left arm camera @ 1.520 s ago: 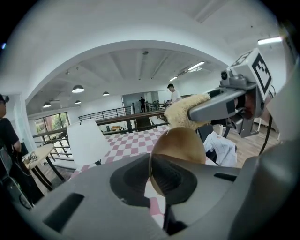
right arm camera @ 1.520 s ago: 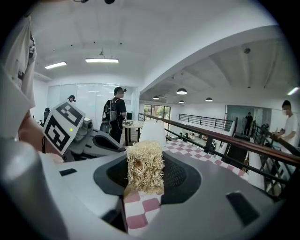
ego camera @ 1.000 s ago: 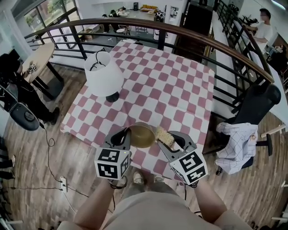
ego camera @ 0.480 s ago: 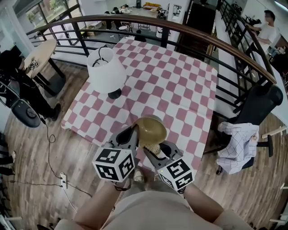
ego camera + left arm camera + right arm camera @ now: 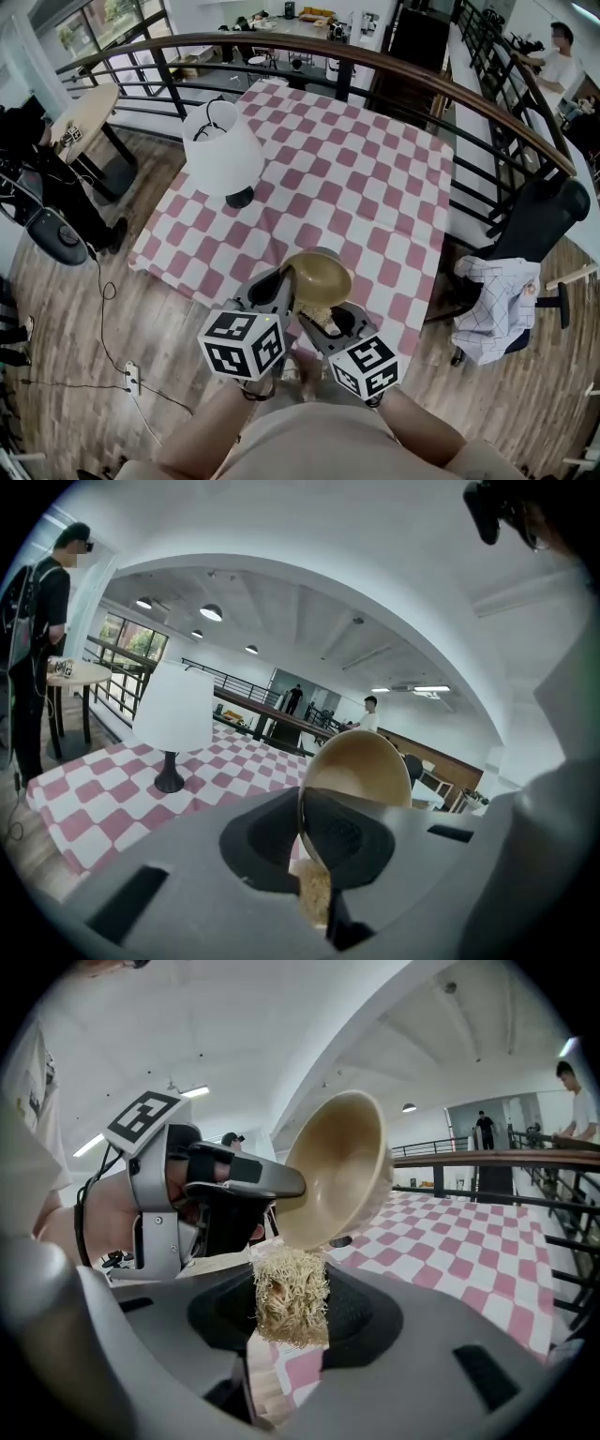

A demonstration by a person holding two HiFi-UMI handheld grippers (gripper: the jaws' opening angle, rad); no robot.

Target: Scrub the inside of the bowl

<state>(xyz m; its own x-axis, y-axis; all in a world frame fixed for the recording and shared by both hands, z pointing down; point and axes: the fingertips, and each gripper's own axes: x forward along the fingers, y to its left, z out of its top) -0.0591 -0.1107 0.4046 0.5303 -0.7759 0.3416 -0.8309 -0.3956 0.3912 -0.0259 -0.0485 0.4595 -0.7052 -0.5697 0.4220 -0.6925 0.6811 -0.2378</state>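
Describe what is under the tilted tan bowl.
A pale fibrous scrub pad, held by the right gripper, meets its lower rim. From above, the tan bowl hides the pad's top.

Bright ceiling lights, sharp, fisheye-warped edges

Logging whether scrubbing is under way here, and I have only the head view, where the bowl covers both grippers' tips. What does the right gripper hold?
Observer: In the right gripper view, the right gripper is shut on a straw-coloured, fibrous scrubber.
Operator: And how does the left one hold the bowl?
Observer: The left gripper view shows the left gripper pinching the bowl by its rim, tilted and clear of the checked table.
Operator: Is the scrubber on the bowl?
Observer: In the right gripper view the scrubber's top meets the bowl's lower edge. I cannot tell whether it reaches the inside.
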